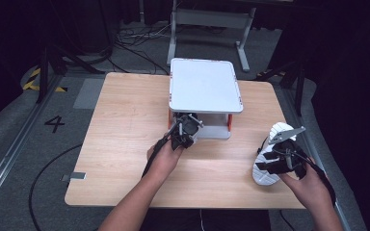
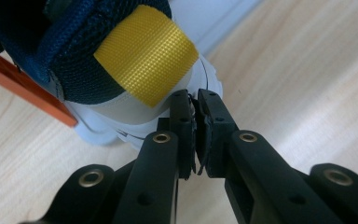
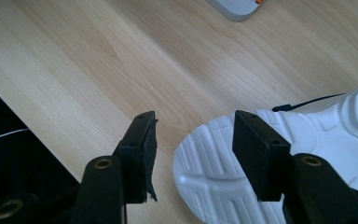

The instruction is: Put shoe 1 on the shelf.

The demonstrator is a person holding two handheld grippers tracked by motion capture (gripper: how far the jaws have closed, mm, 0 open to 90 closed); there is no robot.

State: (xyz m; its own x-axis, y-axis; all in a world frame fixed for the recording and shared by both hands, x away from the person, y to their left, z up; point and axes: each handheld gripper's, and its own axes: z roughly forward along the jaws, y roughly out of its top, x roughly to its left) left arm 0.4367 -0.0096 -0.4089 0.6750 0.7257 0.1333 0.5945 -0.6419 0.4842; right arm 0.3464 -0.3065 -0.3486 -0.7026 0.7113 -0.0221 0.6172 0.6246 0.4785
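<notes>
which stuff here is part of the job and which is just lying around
In the job:
- navy mesh shoe with yellow heel tab, under the white two-tier rack
- white-soled shoe lying sole-up
- left gripper, shut at the navy shoe's heel
- right gripper

Lying about:
- cables on the grey floor

On the table (image 1: 125,144), one shoe (image 1: 270,166) lies right of the rack (image 1: 204,86), another (image 2: 98,60) under it.

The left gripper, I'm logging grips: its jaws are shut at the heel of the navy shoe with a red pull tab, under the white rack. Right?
Not quite: the pull tab is yellow, not red, as the left gripper view shows. Otherwise it holds: the left gripper has its jaws shut at the heel of the navy shoe, under the white rack.
</notes>
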